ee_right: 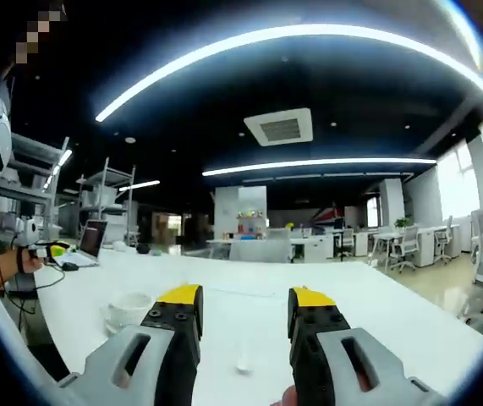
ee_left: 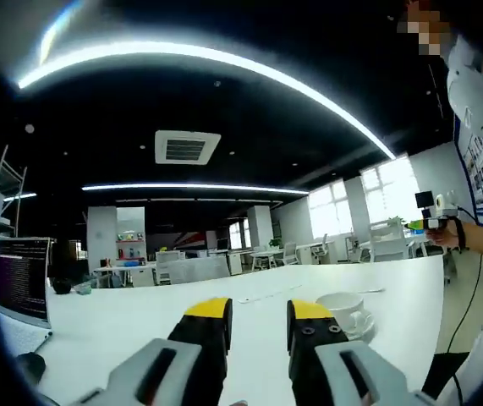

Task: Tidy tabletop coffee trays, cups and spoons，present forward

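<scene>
A white coffee cup (ee_left: 340,304) stands on its saucer (ee_left: 361,324) on the white table, just right of my left gripper (ee_left: 258,315), whose yellow-tipped jaws are open with nothing between them. In the right gripper view the same cup (ee_right: 128,306) sits left of my right gripper (ee_right: 245,306), also open and empty. A small white spoon-like piece (ee_right: 243,364) lies on the table between the right gripper's jaws, too small to tell for sure. Each gripper is held low over the table. The right gripper (ee_left: 431,222) appears far right, held by a hand; the left gripper (ee_right: 51,249) appears far left.
An open laptop (ee_left: 23,279) stands at the table's left end, with a dark mouse (ee_left: 30,365) near it. The white table (ee_left: 139,326) stretches ahead. Office desks and chairs (ee_right: 406,241) fill the room behind. A person's white-sleeved arm (ee_left: 478,93) is at the right.
</scene>
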`<state>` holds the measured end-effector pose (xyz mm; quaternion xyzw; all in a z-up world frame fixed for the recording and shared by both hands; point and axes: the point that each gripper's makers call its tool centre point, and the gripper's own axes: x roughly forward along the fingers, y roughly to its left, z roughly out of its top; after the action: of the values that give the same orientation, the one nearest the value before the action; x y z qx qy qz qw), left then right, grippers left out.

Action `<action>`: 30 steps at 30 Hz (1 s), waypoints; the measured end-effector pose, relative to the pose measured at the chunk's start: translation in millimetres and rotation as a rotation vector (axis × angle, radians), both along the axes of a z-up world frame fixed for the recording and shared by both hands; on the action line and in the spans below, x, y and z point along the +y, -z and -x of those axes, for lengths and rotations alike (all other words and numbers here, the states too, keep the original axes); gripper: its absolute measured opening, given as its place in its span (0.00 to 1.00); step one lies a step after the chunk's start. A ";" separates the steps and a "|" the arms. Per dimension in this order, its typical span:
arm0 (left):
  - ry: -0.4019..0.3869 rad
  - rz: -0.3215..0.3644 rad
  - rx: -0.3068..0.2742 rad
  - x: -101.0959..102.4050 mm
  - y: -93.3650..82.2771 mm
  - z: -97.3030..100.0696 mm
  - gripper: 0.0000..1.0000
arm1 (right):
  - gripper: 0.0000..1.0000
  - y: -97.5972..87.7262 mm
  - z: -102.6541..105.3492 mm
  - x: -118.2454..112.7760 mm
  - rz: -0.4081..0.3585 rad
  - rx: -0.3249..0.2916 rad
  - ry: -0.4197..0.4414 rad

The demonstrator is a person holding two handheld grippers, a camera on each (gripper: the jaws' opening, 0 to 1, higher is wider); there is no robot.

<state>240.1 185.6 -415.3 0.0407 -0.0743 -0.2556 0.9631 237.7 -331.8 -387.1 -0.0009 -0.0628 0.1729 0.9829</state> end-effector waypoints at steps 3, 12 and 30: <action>-0.002 0.004 0.007 1.0 1.4 -0.2 0.28 | 0.40 8.4 0.4 7.6 -0.013 0.019 0.000; -0.013 0.038 0.003 13.5 -7.4 -3.2 0.28 | 0.40 26.0 4.2 9.2 -0.028 0.057 0.017; 0.075 -0.077 0.048 4.1 -31.1 -11.9 0.28 | 0.40 27.0 2.3 7.7 -0.016 0.055 0.033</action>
<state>252.0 189.7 -384.2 0.0689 -0.0429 -0.2952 0.9520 235.5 -324.1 -414.1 0.0108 -0.0371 0.1562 0.9870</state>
